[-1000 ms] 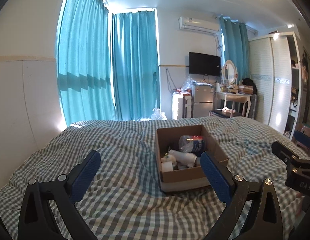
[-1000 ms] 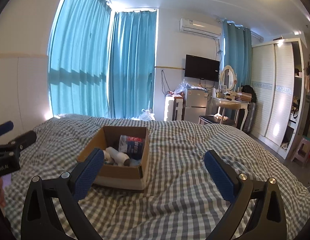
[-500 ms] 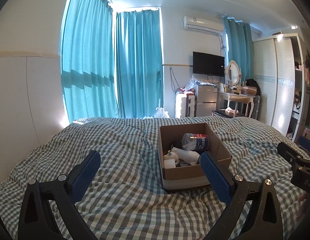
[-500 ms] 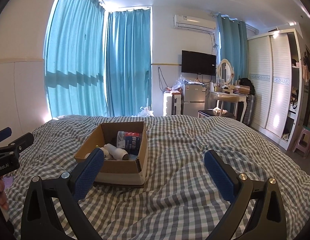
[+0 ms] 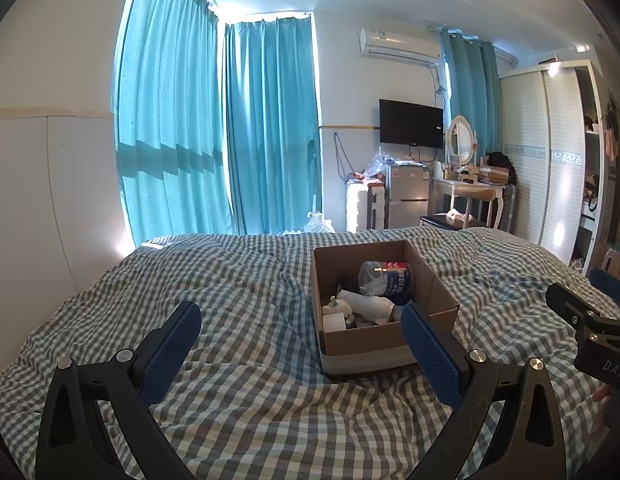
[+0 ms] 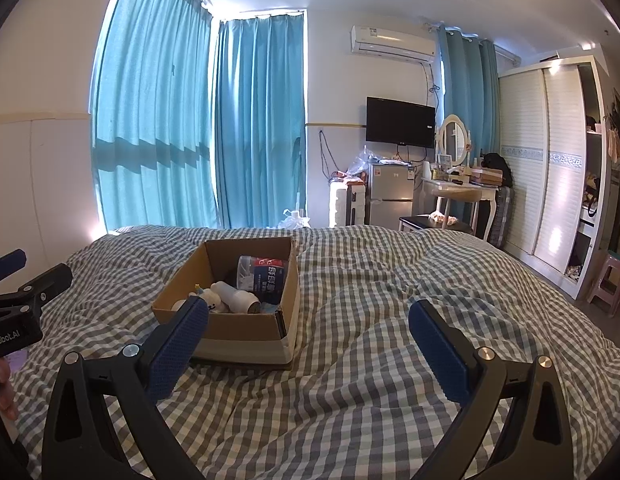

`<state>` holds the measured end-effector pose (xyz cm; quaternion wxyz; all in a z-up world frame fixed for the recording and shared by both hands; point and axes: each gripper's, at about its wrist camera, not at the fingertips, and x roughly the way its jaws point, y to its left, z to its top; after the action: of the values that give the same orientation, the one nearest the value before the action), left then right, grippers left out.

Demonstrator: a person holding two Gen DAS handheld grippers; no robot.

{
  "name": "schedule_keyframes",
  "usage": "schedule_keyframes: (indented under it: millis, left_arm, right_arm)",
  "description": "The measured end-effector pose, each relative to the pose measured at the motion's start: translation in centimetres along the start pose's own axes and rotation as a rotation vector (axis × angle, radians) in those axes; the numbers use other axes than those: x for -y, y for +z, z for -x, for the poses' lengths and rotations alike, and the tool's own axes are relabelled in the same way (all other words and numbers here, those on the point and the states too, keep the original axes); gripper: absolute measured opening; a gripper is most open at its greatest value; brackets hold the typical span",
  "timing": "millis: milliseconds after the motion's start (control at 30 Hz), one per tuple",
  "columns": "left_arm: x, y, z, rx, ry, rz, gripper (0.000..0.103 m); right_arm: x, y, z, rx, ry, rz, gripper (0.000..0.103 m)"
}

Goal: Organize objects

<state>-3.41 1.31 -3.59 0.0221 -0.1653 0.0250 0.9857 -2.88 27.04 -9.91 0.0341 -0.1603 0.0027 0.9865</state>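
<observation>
On checked bedspread (image 5: 238,344), open cardboard box (image 5: 365,342) holding blue-labelled can (image 5: 389,278), white bottle (image 5: 369,304), both hand-held grippers spread, empty.

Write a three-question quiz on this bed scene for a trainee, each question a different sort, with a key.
1. True or false: the left gripper is shut on a bottle.
2. Multiple choice: the cardboard box rests on A) the checked bedspread, B) the dressing table, C) the stool.
3. Fill in: the labelled bottle in the box lies on its ____.

Key:
1. False; both the left gripper and the right gripper are open and empty.
2. A.
3. Side.
</observation>
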Motion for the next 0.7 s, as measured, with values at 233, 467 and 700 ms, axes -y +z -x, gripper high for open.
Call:
schedule_keyframes:
  millis: [233, 467, 700]
  left_arm:
    - [0.29, -0.21, -0.17, -0.014, -0.011, -0.011, 0.103]
    - [0.36, -0.27, 0.00, -0.016, -0.015, -0.010, 0.103]
    - [0.26, -0.21, 0.02, -0.020, -0.013, -0.005, 0.103]
  right_arm:
    - [-0.17, -0.13, 0.02, -0.003, 0.002, 0.002, 0.101]
    - [-0.37, -0.33, -0.02, -0.006, 0.002, 0.006, 0.101]
    - [-0.32, -0.41, -0.15, -0.012, -0.001, 0.009, 0.101]
